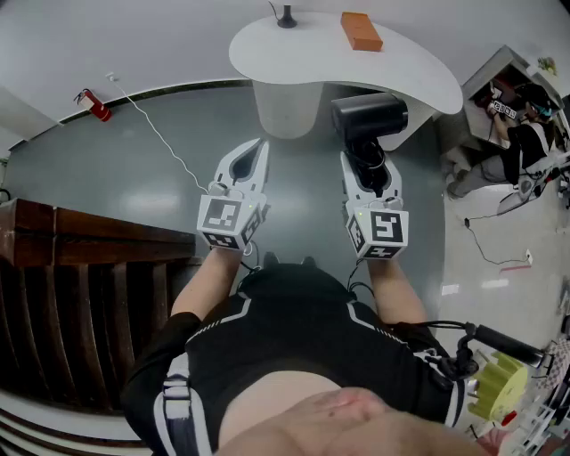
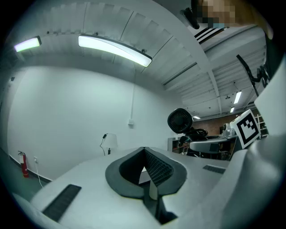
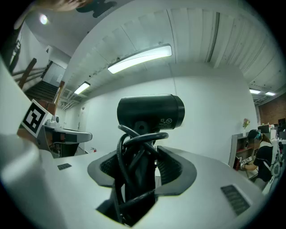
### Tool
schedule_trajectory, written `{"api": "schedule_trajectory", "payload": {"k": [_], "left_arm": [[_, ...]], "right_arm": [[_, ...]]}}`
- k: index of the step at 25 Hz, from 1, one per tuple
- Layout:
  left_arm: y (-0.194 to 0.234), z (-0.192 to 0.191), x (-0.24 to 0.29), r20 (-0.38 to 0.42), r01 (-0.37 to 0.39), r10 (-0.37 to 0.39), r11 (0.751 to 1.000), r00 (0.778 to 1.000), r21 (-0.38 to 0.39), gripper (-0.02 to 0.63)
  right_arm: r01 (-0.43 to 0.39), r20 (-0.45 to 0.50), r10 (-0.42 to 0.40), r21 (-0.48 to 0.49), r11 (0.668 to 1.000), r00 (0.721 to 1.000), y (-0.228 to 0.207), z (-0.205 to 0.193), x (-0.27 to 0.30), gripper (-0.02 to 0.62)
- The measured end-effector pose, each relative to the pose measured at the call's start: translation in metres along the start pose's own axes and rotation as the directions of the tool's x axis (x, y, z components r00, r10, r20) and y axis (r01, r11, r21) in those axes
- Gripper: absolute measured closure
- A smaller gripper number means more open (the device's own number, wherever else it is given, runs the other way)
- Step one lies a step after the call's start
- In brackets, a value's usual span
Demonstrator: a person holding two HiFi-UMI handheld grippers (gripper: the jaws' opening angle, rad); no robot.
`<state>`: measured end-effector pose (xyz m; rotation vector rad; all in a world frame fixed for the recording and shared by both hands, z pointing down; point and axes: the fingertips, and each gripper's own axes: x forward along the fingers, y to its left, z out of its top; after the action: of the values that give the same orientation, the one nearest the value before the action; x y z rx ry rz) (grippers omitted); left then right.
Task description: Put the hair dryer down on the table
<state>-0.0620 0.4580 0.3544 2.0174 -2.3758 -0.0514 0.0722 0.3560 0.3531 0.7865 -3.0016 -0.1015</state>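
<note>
The black hair dryer (image 1: 368,120) isn't on the bench (image 1: 294,55) yet. You've got it up in the air in your right gripper (image 1: 367,166), and from the head view its barrel sits right at the near edge of the white, kidney-shaped top. Can't tell from that angle whether it's actually over the top or just in front of it.

In the right gripper view the jaws are clamped on the hair dryer's (image 3: 149,112) handle. They stand fairly wide because the handle has its black cord (image 3: 129,152) looped around it, and the pads press on that whole bundle. The barrel lies crosswise just past the tips of the right gripper (image 3: 142,172), with a small printed label on its side.

Your left gripper (image 1: 259,147) is held beside the right one, a little apart, pointing the same way toward the bench. In its own view the left gripper (image 2: 144,151) has its jaws pinched together at the tips, with nothing between them.

On the bench there's an orange block (image 1: 361,31) near the far side and a small black object (image 1: 286,17) at the back edge. Further out, a red fire extinguisher (image 1: 93,105) lies on the grey floor by the wall, and a dark wooden railing (image 1: 71,267) runs along your left.
</note>
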Motion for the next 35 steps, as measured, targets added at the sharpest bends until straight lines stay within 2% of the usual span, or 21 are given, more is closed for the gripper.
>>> {"api": "schedule_trajectory", "payload": {"k": [20, 35], "left_arm": [[0.008, -0.002, -0.005, -0.010, 0.033, -0.033, 0.999, 0.999, -0.007, 0.574], [0.030, -0.008, -0.014, 0.008, 0.112, -0.112, 0.994, 0.994, -0.010, 0.574]], "right_arm": [[0.028, 0.021, -0.028, 0.015, 1.000, 0.999, 0.009, 0.008, 0.008, 0.364], [0.085, 0.039, -0.085, -0.009, 0.996, 0.996, 0.036, 0.015, 0.011, 0.364]]}}
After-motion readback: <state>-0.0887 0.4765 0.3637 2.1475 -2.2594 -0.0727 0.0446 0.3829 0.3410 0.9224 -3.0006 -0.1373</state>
